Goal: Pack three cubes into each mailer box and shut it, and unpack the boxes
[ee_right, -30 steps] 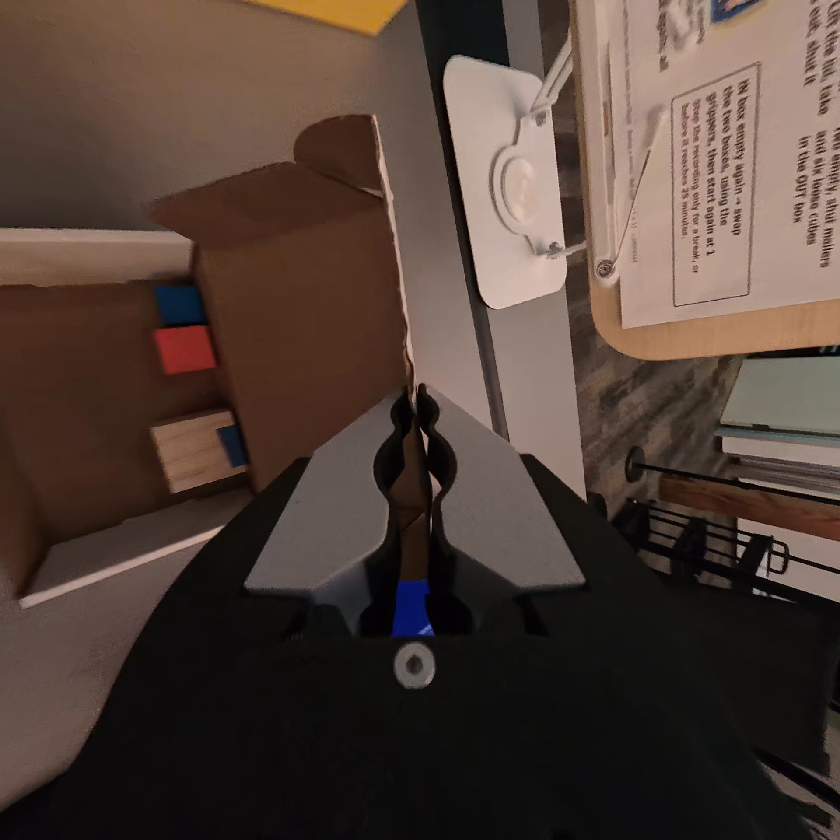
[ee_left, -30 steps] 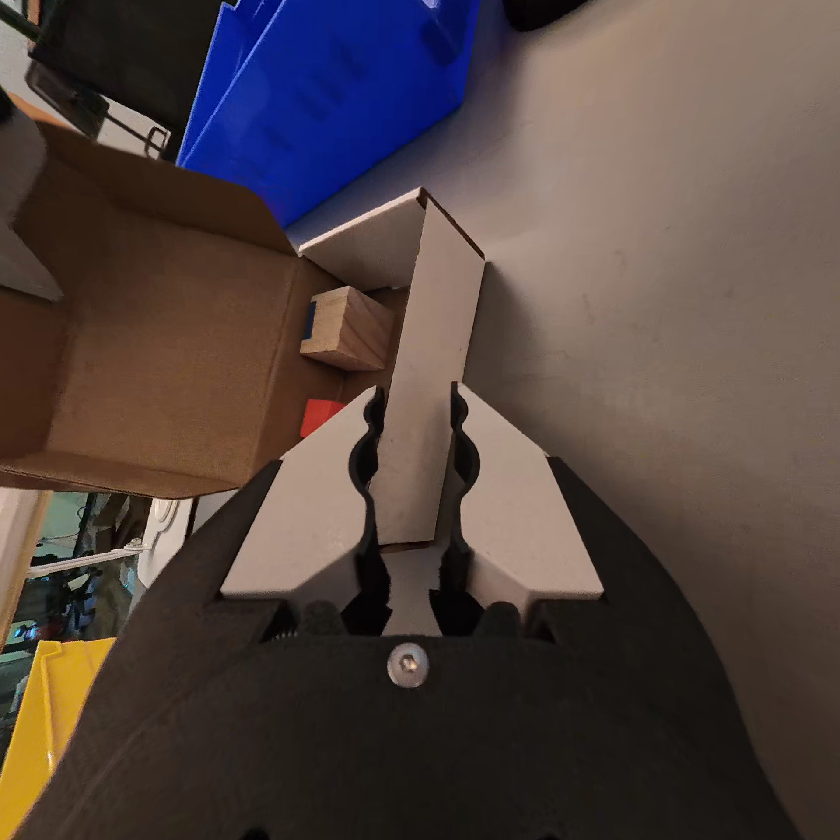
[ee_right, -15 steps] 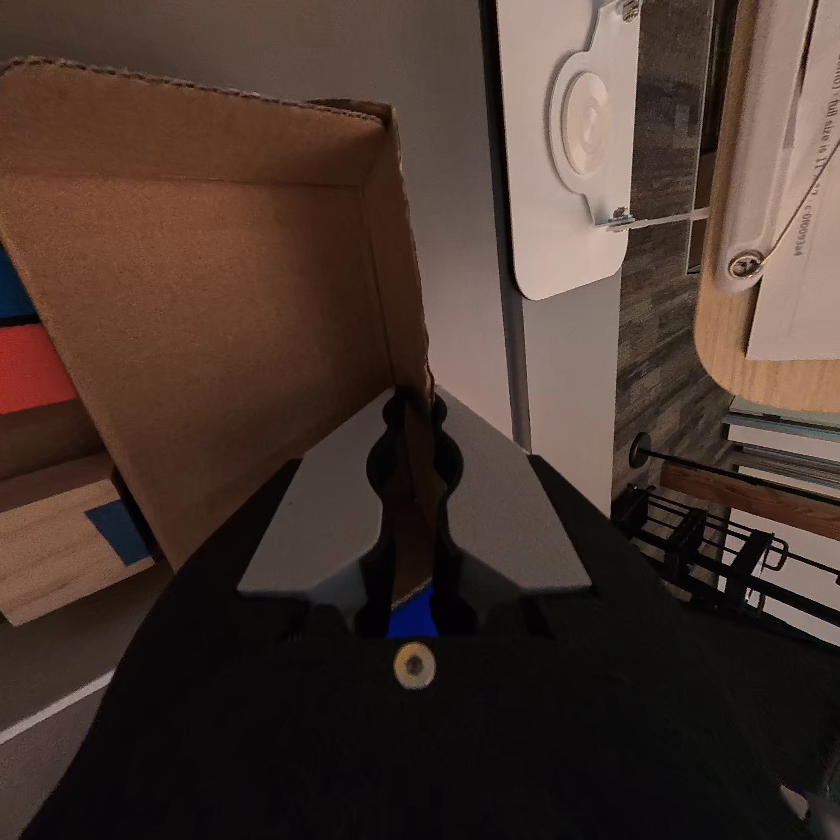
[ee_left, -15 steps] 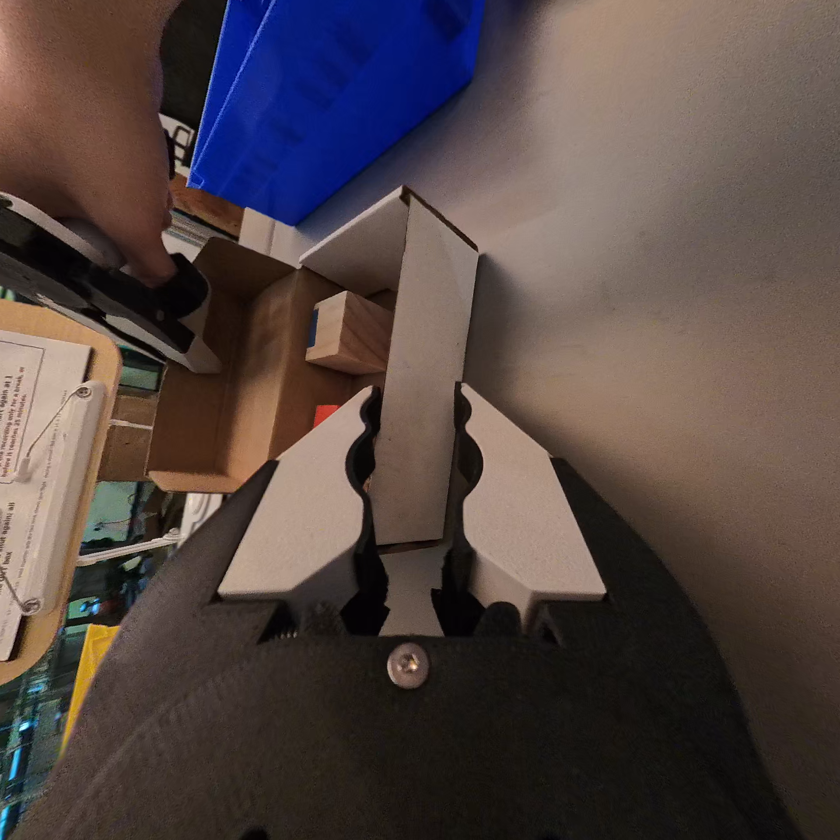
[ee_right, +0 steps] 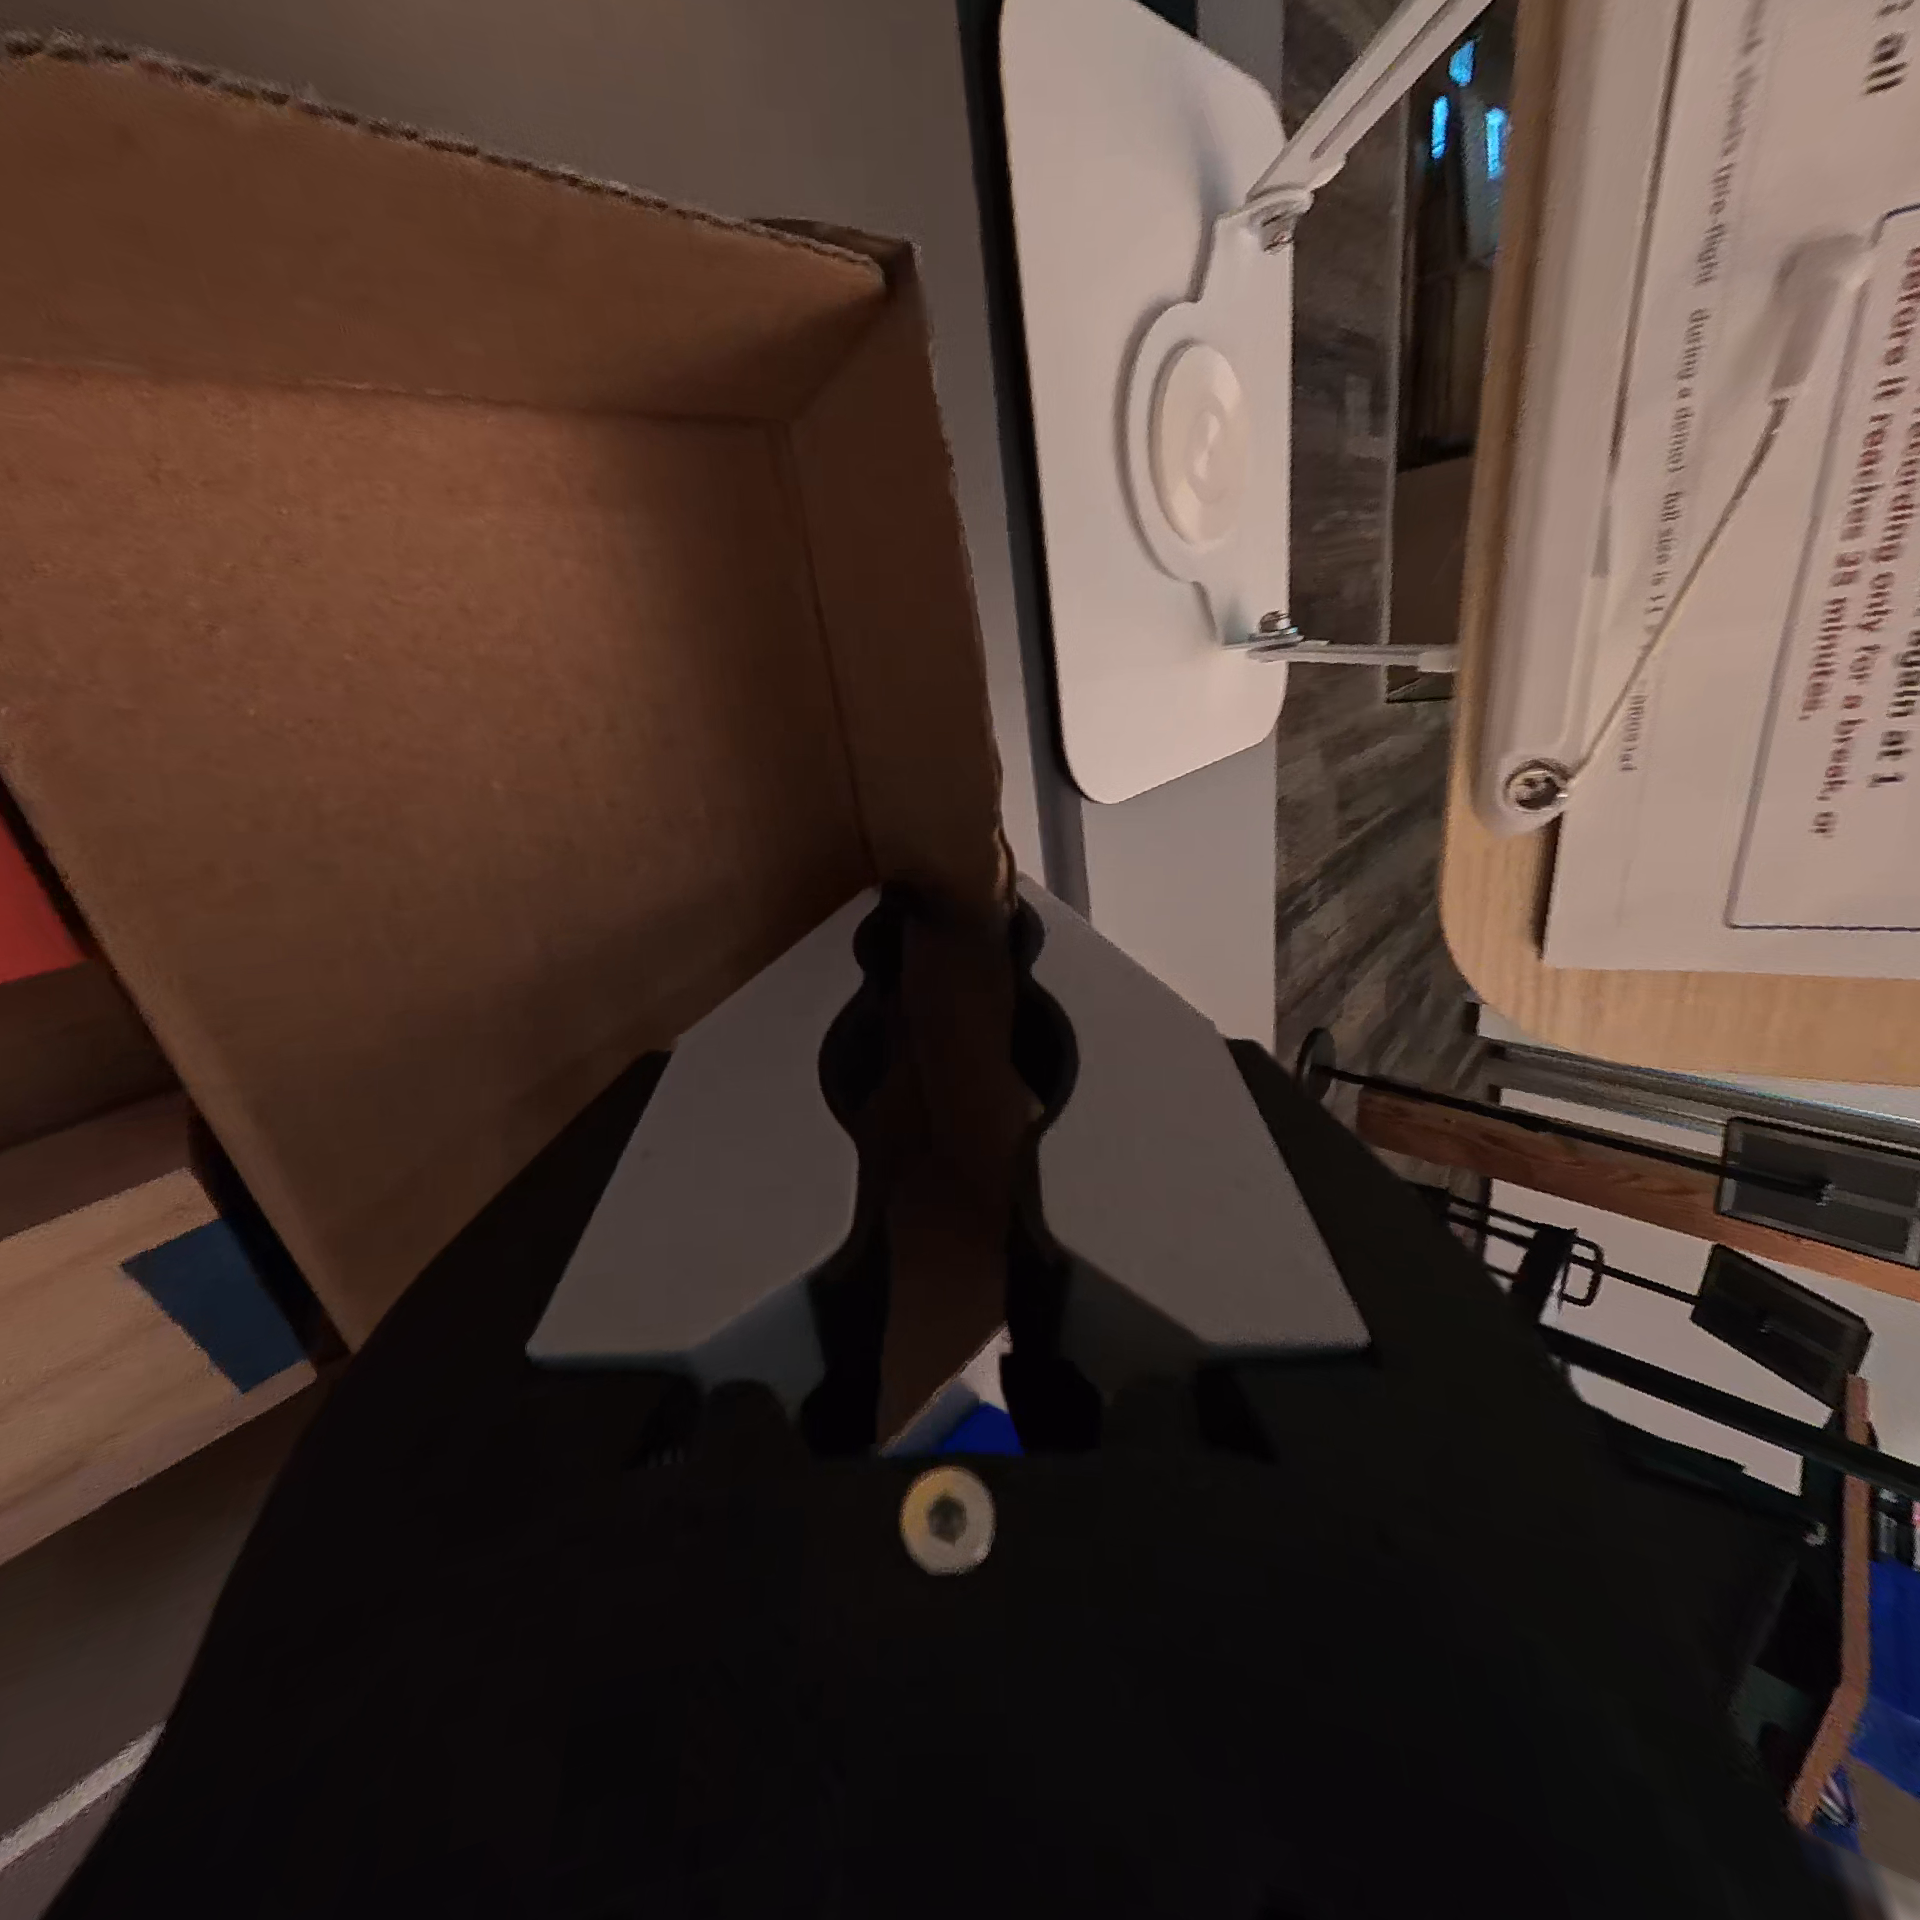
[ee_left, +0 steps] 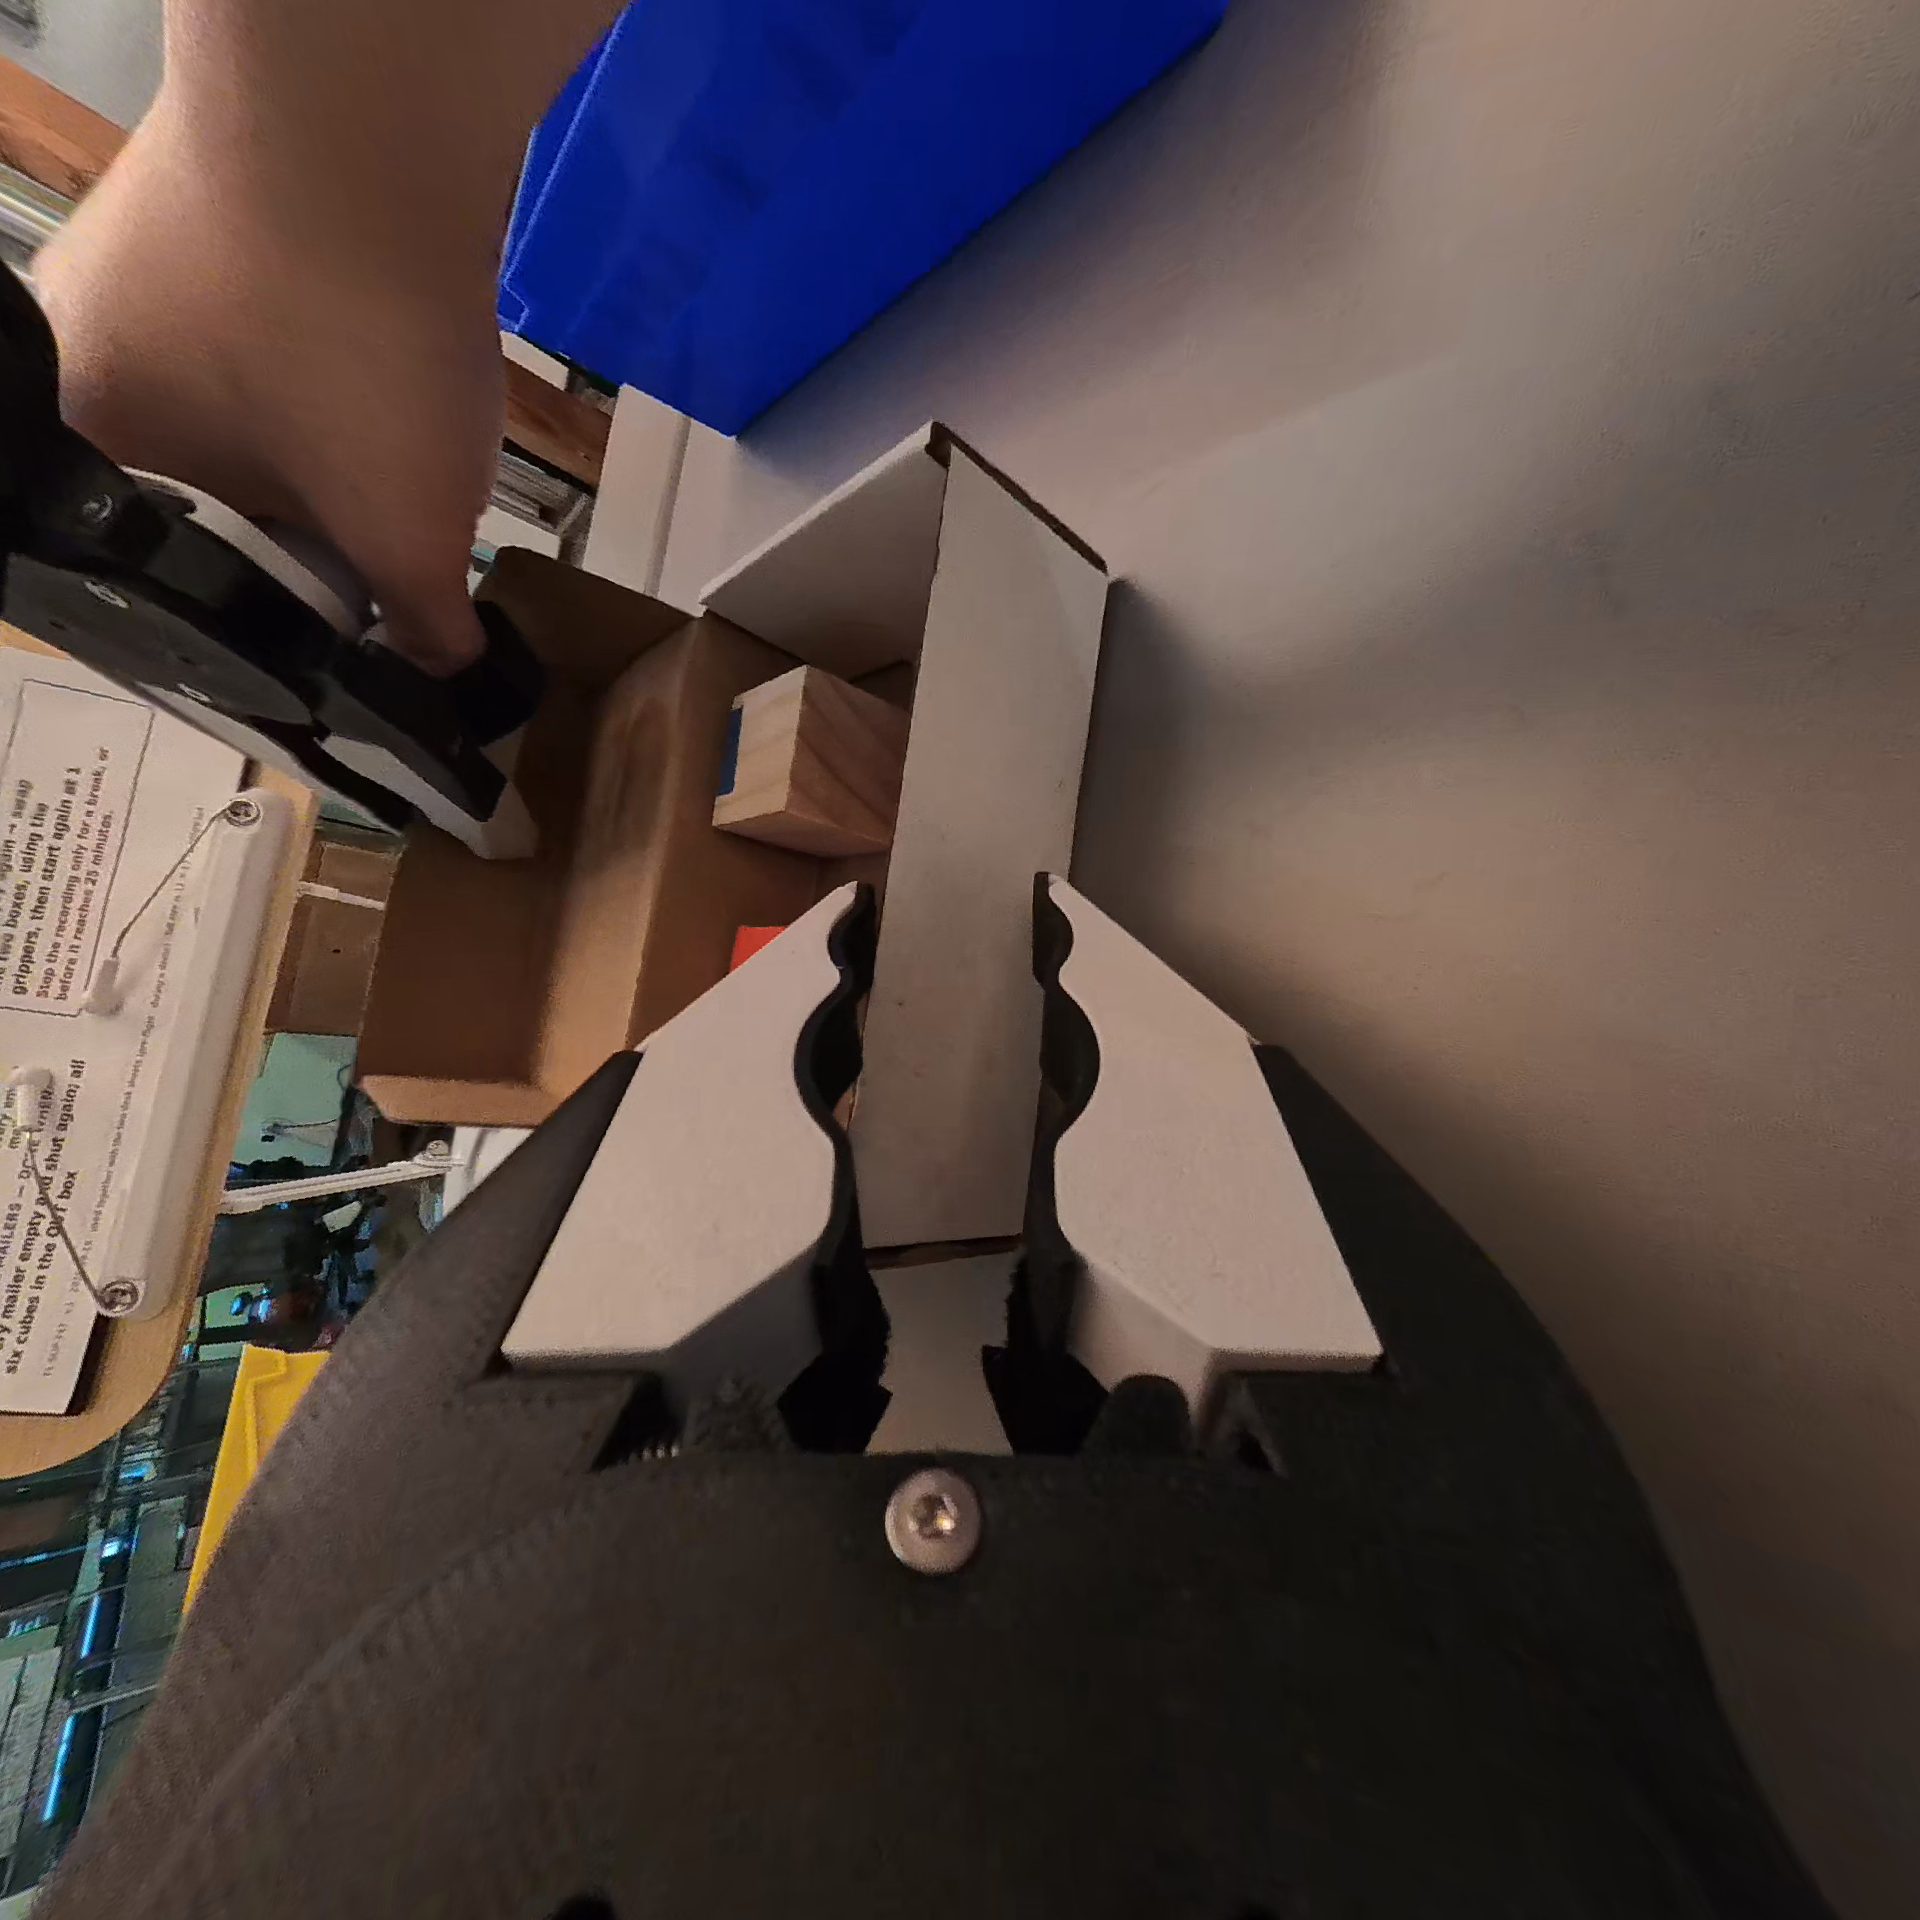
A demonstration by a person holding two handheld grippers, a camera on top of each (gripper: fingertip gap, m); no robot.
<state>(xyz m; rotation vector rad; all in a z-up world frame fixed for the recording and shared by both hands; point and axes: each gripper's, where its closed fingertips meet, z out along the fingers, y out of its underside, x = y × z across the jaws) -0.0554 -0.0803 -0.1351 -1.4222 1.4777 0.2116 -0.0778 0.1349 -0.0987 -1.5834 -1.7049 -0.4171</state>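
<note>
We grip the white-faced wall of the open cardboard mailer box with our left gripper, its pale fingers clamped on either side of the panel. Our right gripper pinches the brown edge flap of the raised lid; in the left wrist view a hand holds that tool. Inside the box, on the grey table, lie a pale wooden cube with a blue patch and a red cube. A blue plastic bin stands just beyond.
</note>
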